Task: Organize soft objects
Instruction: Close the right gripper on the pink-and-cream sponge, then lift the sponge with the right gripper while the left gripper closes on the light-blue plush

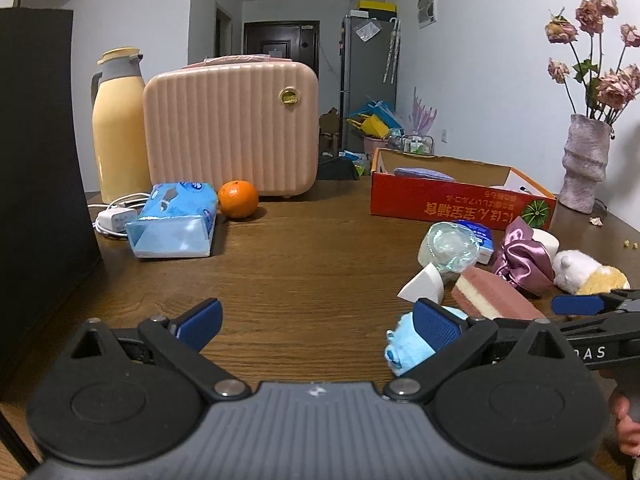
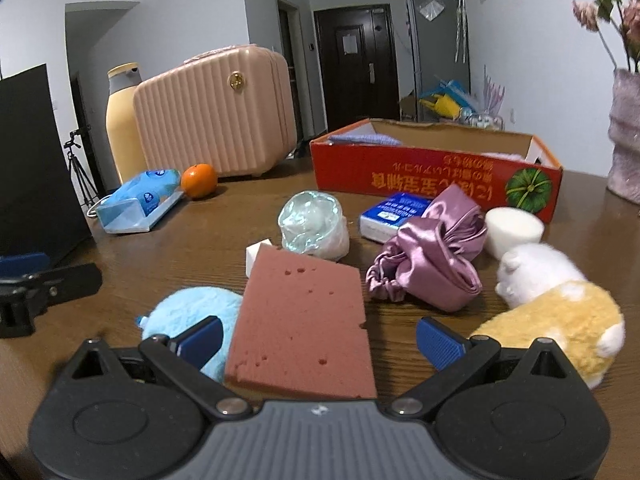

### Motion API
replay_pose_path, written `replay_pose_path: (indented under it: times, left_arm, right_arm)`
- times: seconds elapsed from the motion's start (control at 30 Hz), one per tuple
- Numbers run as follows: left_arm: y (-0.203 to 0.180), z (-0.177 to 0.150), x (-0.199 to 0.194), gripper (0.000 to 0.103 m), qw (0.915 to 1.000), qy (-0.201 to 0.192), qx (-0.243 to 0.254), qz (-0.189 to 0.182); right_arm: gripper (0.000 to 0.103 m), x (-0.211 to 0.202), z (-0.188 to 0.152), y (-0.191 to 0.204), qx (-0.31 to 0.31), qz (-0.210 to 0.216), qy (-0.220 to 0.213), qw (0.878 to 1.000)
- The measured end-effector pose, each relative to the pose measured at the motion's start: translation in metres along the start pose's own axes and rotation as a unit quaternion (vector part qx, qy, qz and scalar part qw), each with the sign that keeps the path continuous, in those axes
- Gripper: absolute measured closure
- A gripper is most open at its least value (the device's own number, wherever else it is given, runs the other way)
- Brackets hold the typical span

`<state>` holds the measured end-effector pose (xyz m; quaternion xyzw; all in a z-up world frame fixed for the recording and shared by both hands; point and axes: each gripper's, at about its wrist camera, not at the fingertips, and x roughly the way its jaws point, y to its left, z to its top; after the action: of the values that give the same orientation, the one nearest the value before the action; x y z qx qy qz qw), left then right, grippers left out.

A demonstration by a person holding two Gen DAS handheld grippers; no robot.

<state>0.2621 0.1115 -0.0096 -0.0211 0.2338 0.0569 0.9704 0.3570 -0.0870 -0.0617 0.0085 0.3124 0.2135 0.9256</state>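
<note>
The pink sponge is flat with little holes. It lies near on the wooden table, between the wide-apart fingers of the right gripper. The left gripper is spread too, holding nothing. A fluffy blue toy sits just left of the sponge.

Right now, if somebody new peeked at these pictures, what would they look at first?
Probably the big pink sponge, lying right between the fingers of the open right claw. Next come the fluffy toys beside it: a blue one on its left and a white-and-yellow one on its right. Behind them sits the bright red box.
</note>
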Motion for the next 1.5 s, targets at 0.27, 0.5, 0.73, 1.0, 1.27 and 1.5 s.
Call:
replay_pose_path:
  times: [0.27, 0.5, 0.73, 1.0, 1.27, 1.5]
  left_arm:
    - [-0.001, 0.0, 0.001, 0.0, 1.0, 0.003, 0.001, -0.003]
    - [-0.001, 0.0, 0.001, 0.0, 1.0, 0.003, 0.001, -0.002]
    - [-0.001, -0.001, 0.002, 0.0, 1.0, 0.003, -0.002, 0.0]
    - [-0.003, -0.003, 0.006, 0.0, 1.0, 0.001, -0.001, 0.004]
    - [-0.014, -0.006, 0.013, 0.0, 1.0, 0.006, 0.001, 0.005]
    - [-0.032, -0.008, 0.017, 0.0, 0.9999, 0.013, 0.004, -0.004]
  right_arm:
    - [0.03, 0.01, -0.001, -0.01, 0.036, 0.052, 0.031, 0.997]
    - [0.033, 0.006, -0.002, -0.01, 0.039, 0.057, 0.028, 0.997]
    - [0.033, -0.005, -0.001, -0.008, 0.021, 0.038, -0.005, 0.999]
    - [0.033, -0.021, 0.002, -0.009, -0.001, 0.007, -0.042, 0.999]
    - [0.033, -0.032, 0.006, -0.011, -0.016, -0.013, -0.063, 0.998]
    - [0.033, -0.04, 0.006, -0.018, -0.023, -0.026, -0.074, 0.997]
